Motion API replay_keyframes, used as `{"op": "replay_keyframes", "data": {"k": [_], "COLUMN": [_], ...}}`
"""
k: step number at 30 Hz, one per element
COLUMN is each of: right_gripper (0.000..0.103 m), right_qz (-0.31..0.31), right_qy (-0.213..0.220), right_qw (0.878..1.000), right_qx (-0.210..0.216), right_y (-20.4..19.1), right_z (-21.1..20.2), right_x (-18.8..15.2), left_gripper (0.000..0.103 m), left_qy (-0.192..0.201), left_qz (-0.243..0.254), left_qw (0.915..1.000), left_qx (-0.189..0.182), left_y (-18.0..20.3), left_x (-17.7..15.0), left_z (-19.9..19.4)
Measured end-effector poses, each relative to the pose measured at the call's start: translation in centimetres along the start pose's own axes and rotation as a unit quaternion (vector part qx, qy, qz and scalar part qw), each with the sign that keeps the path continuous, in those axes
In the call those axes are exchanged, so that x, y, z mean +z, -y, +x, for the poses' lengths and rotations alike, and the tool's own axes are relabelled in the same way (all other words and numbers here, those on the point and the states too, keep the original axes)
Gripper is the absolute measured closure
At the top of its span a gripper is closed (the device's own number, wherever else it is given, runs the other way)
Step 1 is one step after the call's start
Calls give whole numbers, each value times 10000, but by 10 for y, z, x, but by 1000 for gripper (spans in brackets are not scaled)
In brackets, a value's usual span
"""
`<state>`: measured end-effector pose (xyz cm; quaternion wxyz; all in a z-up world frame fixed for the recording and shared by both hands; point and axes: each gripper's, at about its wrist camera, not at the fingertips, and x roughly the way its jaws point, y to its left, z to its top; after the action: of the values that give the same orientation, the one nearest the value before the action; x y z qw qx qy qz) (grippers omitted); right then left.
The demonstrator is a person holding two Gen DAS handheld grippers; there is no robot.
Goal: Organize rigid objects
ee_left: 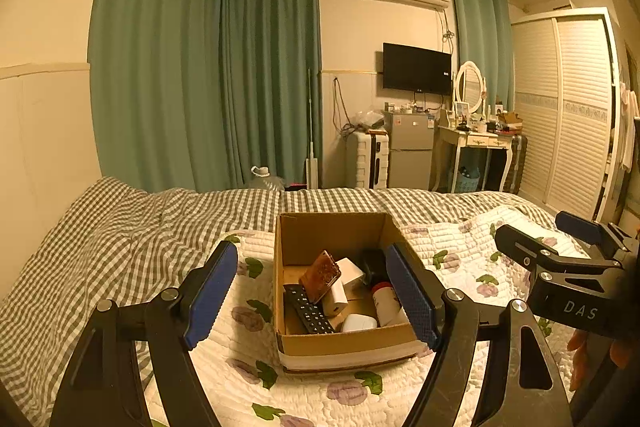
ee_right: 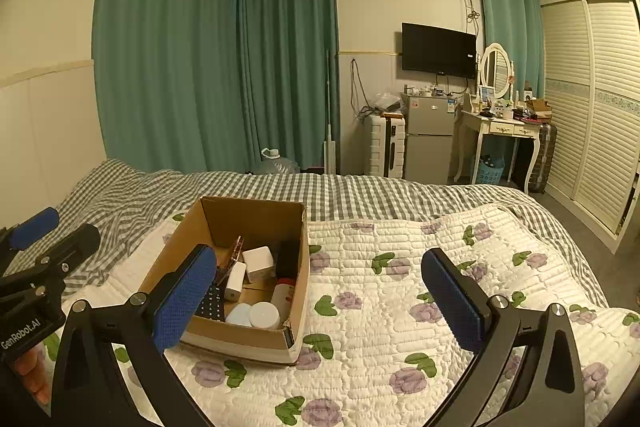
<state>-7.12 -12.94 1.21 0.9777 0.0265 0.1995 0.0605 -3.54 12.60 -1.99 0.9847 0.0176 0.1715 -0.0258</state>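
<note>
An open cardboard box (ee_left: 344, 345) (ee_right: 248, 337) sits on the floral quilt. Inside lie a black remote (ee_left: 310, 309), a brown patterned case (ee_left: 320, 277), white adapters (ee_left: 350, 273) (ee_right: 258, 263), a white bottle with a red cap (ee_left: 384, 301) (ee_right: 282, 293), a white earbud case (ee_left: 359, 323), round white lids (ee_right: 264, 315) and a dark object (ee_right: 288, 259). My left gripper (ee_left: 314, 301) is open and empty, held above the box. My right gripper (ee_right: 320, 301) is open and empty, to the right of the box above the quilt.
The quilt (ee_right: 400, 267) lies over a grey checked bedsheet (ee_left: 100, 247). Green curtains (ee_left: 200, 67) hang behind the bed. A small fridge (ee_right: 428, 135), white suitcase (ee_right: 386, 145), dressing table (ee_right: 504, 131) and louvred wardrobe (ee_right: 592, 99) stand beyond the bed's far edge.
</note>
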Motion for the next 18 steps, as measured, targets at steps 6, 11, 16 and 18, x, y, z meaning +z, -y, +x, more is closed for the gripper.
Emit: {"op": "replay_keyframes", "data": {"k": [6,11,16,18], "right_gripper": [0,0,0,0], "right_qz": [-4,2,-4,-2], "right_qy": [-3,-12,-18,-20], "right_qw": [10000,10000,10000,10000], "right_qx": [-6,-1,-2,-3], "right_y": [0,0,0,0], "right_z": [0,-1,-1,-1], "right_x": [0,0,0,0], "left_gripper": [24,24,24,24], "left_qy": [-19,-29,-41,-46], "left_qz": [-9,5,4,10], "left_qw": [10000,10000,10000,10000], "left_qx": [6,-1,-8,-7], "left_y": [0,0,0,0], "left_x": [0,-1,-1,-1], "left_z": [1,2,3,2]}}
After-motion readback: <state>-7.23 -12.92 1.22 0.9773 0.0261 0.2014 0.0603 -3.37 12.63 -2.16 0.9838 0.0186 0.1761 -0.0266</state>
